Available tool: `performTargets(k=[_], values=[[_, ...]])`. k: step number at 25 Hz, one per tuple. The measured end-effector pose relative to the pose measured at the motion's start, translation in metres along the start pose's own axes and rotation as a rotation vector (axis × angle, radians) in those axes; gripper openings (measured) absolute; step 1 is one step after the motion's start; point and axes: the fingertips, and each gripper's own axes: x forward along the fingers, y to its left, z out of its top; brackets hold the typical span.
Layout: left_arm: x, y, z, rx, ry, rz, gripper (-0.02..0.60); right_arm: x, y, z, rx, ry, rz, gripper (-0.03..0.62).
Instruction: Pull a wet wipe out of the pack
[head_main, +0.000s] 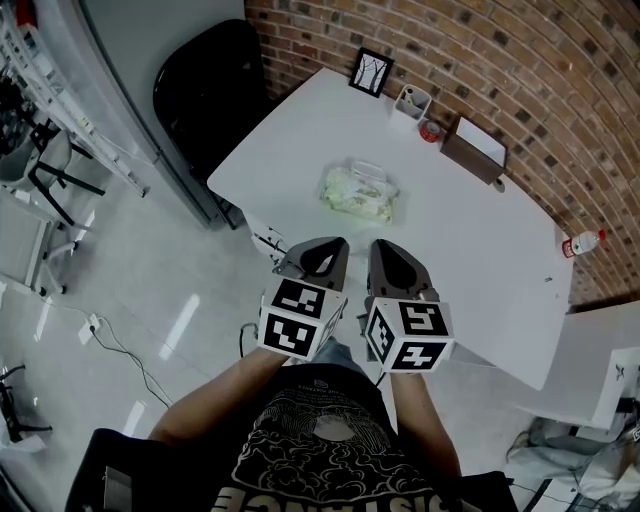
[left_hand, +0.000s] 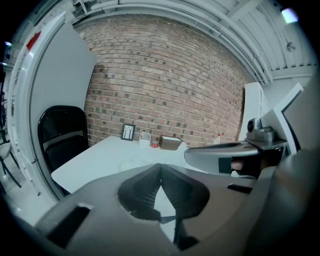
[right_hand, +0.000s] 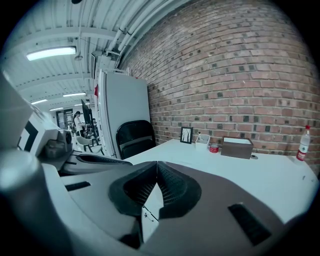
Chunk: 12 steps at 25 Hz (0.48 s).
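1. A black T-shirt (head_main: 318, 440) with a pale swirling print fills the bottom of the head view, with a bare forearm on either side of it.
2. Just past the forearms, the left gripper (head_main: 338, 243) and the right gripper (head_main: 377, 244) are held side by side over the near table edge. Each has a dark matte shell narrowing to a point and carries a white cube with black square markers.
3. In the left gripper view, the left gripper's ribbed pads meet at the tip, so its jaws are pressed together with nothing between them. The right gripper view shows the same, jaws closed and empty.
4. Beneath them lies the table (head_main: 490, 270), smooth and white with rounded corners.
5. The wet wipe pack (head_main: 360, 192) is soft, crinkled, pale greenish plastic. It lies flat near the middle of the table, beyond the gripper tips and touching neither.
6. Along the far edge stand a black-framed picture (head_main: 371, 71), a small white holder (head_main: 412, 100), a round red tin (head_main: 431, 131) and a brown rectangular box (head_main: 474, 152). A clear bottle (head_main: 581, 243) lies on its side off to the right.
7. A black chair (head_main: 210, 90) sits at the table's left end, and a rough brick wall (head_main: 460, 40) closes the scene.
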Motion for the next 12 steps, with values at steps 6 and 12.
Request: performTargets(k=[6,12], values=[[-0.0023,-0.0016,0.0021,0.002,-0.003,-0.004,0.012,-0.0034,0.0005,-0.0009,0.001,0.004,-0.005,0.017],[-0.0027,-0.0035,0.0030,0.006,-0.001,-0.004,0.012,-0.0047,0.0004,-0.0010,0.000,0.005,-0.002,0.017]])
